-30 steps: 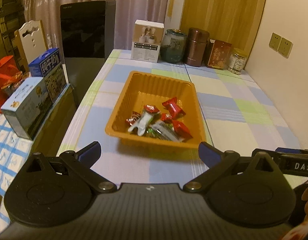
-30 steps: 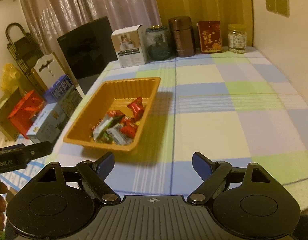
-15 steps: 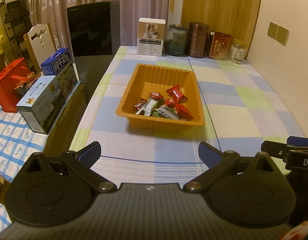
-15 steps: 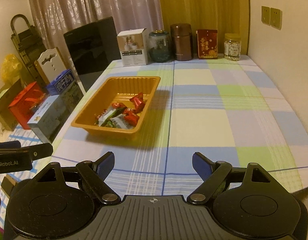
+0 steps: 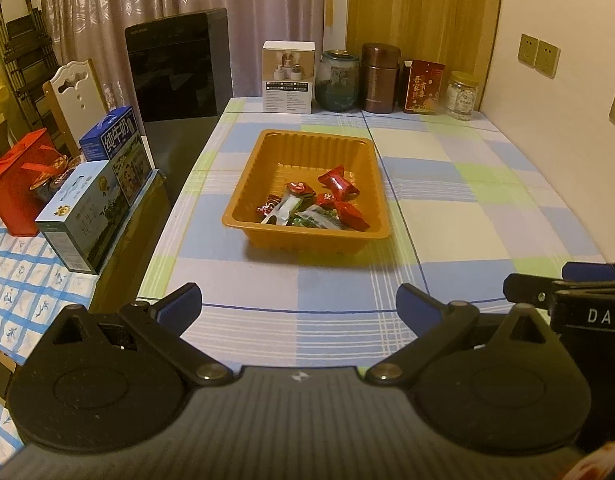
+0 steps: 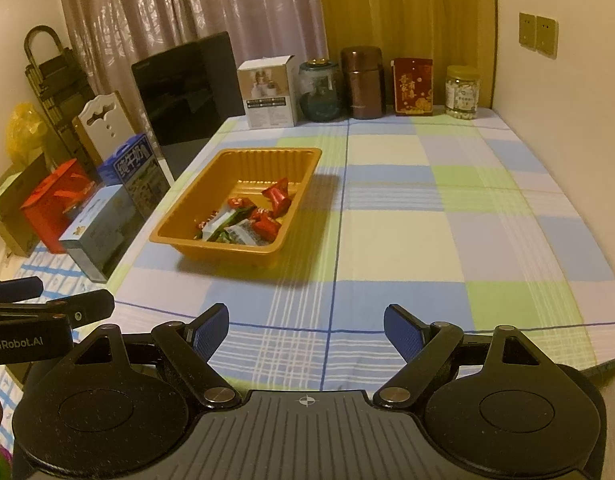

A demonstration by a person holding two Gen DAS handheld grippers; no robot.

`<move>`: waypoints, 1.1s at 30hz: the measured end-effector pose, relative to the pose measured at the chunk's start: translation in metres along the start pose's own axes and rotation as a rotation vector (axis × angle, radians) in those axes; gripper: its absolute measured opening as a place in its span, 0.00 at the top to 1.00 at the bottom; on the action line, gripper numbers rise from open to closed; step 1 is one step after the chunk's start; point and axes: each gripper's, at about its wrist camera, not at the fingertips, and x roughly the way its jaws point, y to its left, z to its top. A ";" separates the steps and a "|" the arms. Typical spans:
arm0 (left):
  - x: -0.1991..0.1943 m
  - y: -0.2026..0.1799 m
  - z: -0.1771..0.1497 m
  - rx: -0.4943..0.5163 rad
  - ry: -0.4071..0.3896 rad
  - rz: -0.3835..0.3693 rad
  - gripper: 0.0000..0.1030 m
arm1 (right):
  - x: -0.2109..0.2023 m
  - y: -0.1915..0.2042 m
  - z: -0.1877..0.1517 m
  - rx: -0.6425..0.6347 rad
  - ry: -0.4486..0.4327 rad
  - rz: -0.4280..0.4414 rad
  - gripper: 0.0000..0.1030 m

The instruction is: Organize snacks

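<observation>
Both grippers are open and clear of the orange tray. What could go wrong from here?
1. The snack wrappers are heaped at the near end of the orange tray; lifting it by the far rim could tip them out.
2. The tray looks thin and light, so a nudge from the left gripper or right gripper may slide it across the checked tablecloth.
3. The tray sits near the table's left edge, above the milk cartons; a push that way could send it off.
</observation>
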 end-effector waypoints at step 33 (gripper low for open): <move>0.002 -0.002 -0.001 -0.008 0.001 -0.003 0.00 | -0.001 -0.002 0.001 0.009 0.001 0.000 0.18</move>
